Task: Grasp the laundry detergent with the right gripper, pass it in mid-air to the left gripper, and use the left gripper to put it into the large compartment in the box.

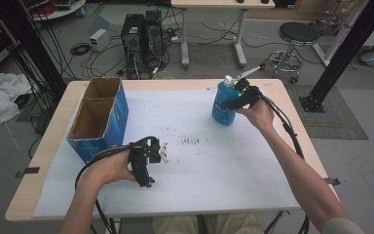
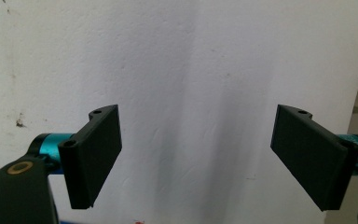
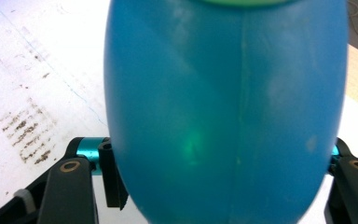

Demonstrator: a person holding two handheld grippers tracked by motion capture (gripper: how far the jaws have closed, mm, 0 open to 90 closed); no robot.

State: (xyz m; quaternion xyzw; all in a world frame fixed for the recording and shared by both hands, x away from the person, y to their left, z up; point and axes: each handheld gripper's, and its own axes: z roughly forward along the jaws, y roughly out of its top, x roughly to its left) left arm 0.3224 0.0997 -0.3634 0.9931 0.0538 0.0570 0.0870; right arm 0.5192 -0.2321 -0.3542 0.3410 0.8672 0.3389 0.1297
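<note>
A blue bottle [image 1: 222, 108] with a white pump top stands upright toward the far right of the white sheet [image 1: 209, 161] that covers the table [image 1: 53, 117], and the right gripper [image 1: 237, 96] is set against its upper body from the right side, held in the person's right hand [image 1: 256, 113]. In the right gripper view the bottle's rounded blue body [image 3: 223, 116] sits squarely between the two black jaws, its sides reaching out to both of them; the left pad [image 3: 113, 175] lies tight against the plastic, while the right one is mostly hidden behind the bottle's bulge, so the jaws are closed on the bottle. The left gripper [image 1: 152, 155] rests low over the sheet at the near left, in the person's left hand [image 1: 111, 168], well apart from the bottle. In the left gripper view its jaws stand wide apart with nothing between them, just the bare white sheet [image 2: 186, 70] beyond. An open cardboard box [image 1: 100, 117] with blue sides stands at the left edge of the sheet, just beyond the left gripper. Dark smudges [image 1: 195, 141] mark the sheet between the two grippers
</note>
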